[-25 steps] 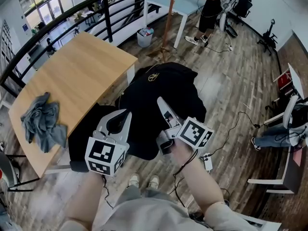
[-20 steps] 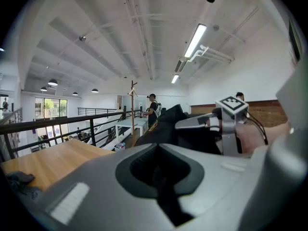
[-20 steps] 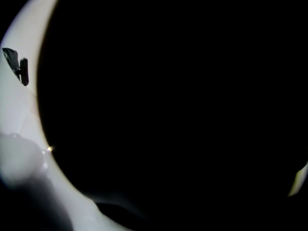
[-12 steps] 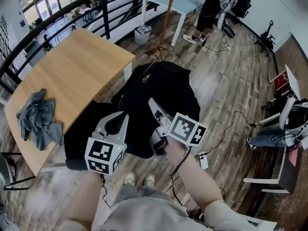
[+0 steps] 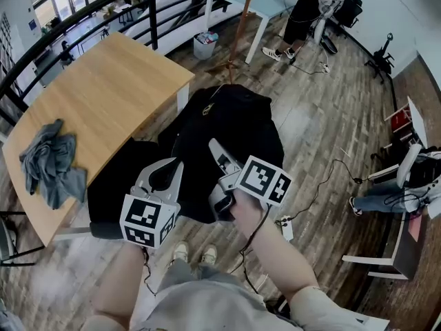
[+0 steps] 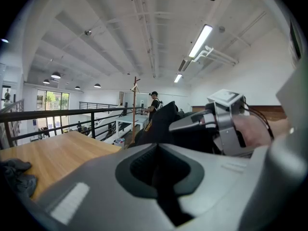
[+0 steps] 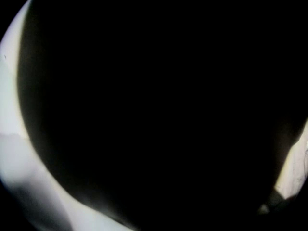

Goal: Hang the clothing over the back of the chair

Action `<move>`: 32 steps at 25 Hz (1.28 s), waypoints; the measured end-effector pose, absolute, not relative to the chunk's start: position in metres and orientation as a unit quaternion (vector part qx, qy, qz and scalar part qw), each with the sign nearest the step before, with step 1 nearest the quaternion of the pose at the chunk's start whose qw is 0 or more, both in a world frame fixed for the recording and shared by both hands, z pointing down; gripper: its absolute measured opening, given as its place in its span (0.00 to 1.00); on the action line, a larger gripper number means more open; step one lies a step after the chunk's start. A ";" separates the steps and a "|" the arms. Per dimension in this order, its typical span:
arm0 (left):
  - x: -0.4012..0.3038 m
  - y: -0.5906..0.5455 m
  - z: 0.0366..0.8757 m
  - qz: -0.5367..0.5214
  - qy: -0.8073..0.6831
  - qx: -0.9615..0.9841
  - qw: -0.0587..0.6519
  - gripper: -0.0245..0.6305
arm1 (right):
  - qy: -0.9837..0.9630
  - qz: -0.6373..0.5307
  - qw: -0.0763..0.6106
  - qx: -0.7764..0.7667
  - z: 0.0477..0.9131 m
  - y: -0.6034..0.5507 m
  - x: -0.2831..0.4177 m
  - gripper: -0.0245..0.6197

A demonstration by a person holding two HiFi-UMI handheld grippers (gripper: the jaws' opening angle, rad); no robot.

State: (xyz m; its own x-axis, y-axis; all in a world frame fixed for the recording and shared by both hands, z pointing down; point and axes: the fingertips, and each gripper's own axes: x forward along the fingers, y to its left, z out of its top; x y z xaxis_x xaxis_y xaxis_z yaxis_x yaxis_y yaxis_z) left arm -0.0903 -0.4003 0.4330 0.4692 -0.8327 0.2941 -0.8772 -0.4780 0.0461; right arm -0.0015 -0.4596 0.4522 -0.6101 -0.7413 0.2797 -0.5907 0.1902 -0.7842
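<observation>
2 claws at near edge of black clothing: left claw closed, empty; right claw buried in cloth, state unreadable. Clothing straight ahead, long axis running away; right claw nearer. Leftward, wooden surface.

Both forearms reach forward from the bottom of the head view. The left forearm rises from 7 o'clock and carries the left gripper, which points toward 1 o'clock. Its jaws are closed together with nothing between them. The right forearm comes in from 5 o'clock. The right gripper sits just right of the left one and points toward 11 o'clock. Its own view is almost wholly black, so the stand of its jaws cannot be told.
</observation>
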 end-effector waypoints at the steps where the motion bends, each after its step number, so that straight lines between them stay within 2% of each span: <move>1: -0.092 -0.400 0.436 0.117 -0.503 0.851 0.097 0.04 | 0.768 -0.464 0.079 -0.434 0.453 -0.459 -0.003 0.28; 6: -0.093 -0.398 0.439 0.119 -0.501 0.851 0.103 0.04 | 0.771 -0.464 0.075 -0.430 0.451 -0.451 -0.011 0.41; 11: -0.093 -0.394 0.442 0.121 -0.498 0.852 0.104 0.04 | 0.757 -0.487 0.070 -0.431 0.457 -0.432 -0.013 0.49; 21: -0.092 -0.380 0.453 0.128 -0.486 0.857 0.115 0.04 | 0.712 -0.559 0.079 -0.417 0.461 -0.387 -0.016 0.58; 32: -0.089 -0.357 0.456 0.126 -0.467 0.868 0.116 0.04 | 0.745 -0.543 0.061 -0.382 0.459 -0.358 -0.022 0.60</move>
